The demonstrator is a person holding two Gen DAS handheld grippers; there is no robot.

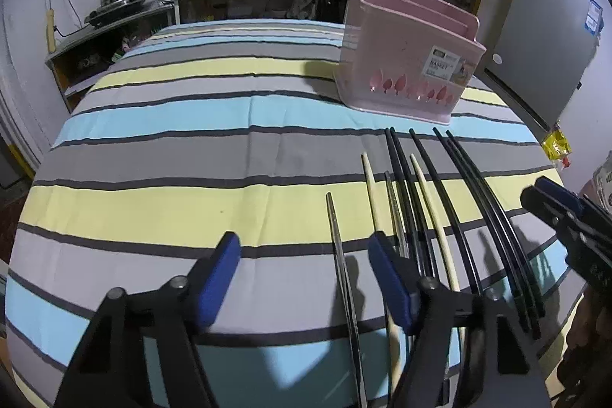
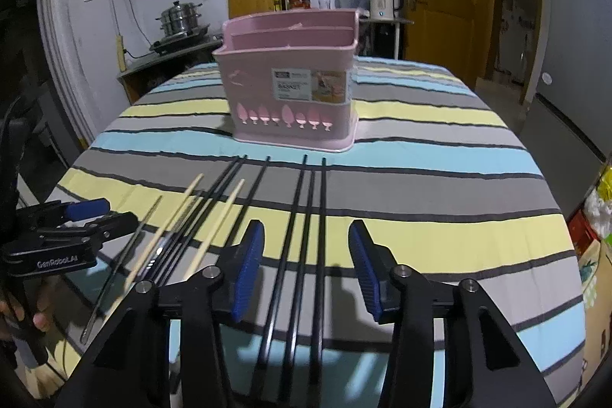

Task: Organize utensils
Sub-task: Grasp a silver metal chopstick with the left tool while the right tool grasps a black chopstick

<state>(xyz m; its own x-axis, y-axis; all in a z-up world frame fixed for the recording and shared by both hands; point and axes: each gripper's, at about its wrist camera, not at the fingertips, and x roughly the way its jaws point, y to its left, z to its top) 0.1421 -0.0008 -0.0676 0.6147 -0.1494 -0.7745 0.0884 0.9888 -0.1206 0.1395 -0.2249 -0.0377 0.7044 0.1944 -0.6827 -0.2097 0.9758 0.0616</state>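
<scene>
Under both tools, chopsticks [image 2: 302,255] run out of frame.

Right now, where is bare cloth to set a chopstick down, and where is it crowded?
Free: the striped cloth left of the pink basket and the chopsticks; also right of the black chopsticks, toward the table edge. Crowded: the fan of black, pale and metal chopsticks in front of the basket, under both grippers.

Black, pale and metal chopsticks [image 2: 298,239] flat, side by side, before upright pink basket [image 2: 290,94].
</scene>
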